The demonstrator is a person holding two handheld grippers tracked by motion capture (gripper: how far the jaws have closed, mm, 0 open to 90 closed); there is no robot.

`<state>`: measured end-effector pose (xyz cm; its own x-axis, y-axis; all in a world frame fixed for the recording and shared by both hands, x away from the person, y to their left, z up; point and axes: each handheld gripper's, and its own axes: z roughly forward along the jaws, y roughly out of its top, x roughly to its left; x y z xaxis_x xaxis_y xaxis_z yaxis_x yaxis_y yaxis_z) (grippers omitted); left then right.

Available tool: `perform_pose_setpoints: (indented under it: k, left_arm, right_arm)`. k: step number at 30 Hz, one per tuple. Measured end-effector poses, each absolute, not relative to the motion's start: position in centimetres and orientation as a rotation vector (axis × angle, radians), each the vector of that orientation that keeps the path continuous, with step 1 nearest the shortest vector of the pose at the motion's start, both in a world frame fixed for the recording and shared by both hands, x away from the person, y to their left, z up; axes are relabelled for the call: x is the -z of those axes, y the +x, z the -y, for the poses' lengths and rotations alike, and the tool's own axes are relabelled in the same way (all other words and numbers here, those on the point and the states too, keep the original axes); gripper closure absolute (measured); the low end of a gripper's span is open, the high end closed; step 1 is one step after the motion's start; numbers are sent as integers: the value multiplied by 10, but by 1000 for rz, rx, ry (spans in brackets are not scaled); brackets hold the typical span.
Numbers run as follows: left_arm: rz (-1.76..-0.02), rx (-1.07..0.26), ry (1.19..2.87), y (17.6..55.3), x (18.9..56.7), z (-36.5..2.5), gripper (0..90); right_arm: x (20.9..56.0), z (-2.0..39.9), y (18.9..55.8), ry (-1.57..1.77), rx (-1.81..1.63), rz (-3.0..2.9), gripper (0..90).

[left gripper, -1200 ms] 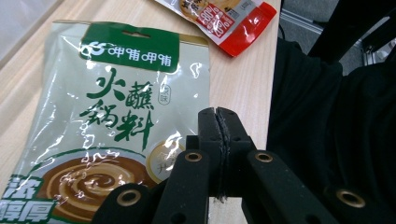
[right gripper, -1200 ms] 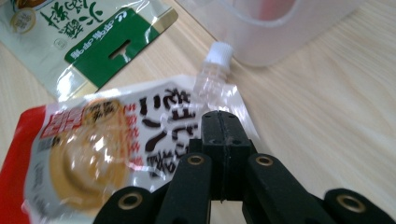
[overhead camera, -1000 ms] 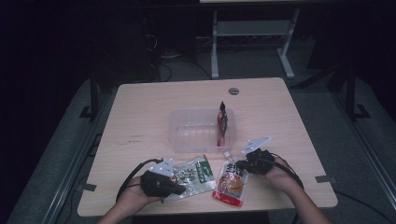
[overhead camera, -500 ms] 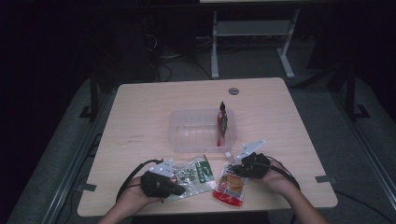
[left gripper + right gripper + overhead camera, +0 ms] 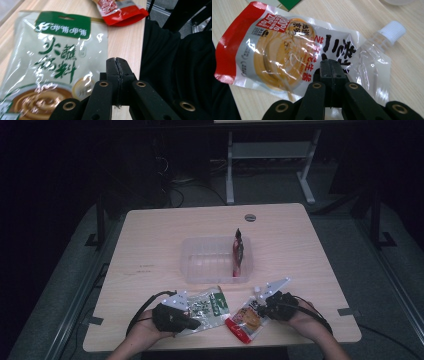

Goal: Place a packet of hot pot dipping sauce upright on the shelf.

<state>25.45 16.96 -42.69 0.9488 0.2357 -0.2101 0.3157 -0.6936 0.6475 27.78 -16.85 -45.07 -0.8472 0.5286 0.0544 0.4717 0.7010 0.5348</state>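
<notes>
Dark floor surrounds a pale wooden table [image 5: 150, 250], at whose middle a clear plastic tray [image 5: 207, 260] is seen with a dark red packet [image 5: 238, 252] standing upright against its right wall. Near the front edge, a green-and-white foil sachet [image 5: 207, 306] is lain beside the left gripper [image 5: 192, 323], whose jaws are pressed together just beside its edge, nothing being pinched. A red-and-white spouted pouch [image 5: 246, 320] is lain flat to its right, over which the right gripper [image 5: 257, 307] is held, jaws likewise pressed together.
</notes>
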Motion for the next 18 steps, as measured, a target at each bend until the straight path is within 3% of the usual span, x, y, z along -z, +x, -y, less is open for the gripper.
perform_pose_setpoints:
  k: [5,18]
  left_arm:
    - [-352,164,2370,253,427,-153,896]
    - [-223,203,2394,249,441,-86,897]
  right_arm:
    - [439,168,270,803,-1075,-2822,900]
    - [440,184,264,874,-1068,-2755,890]
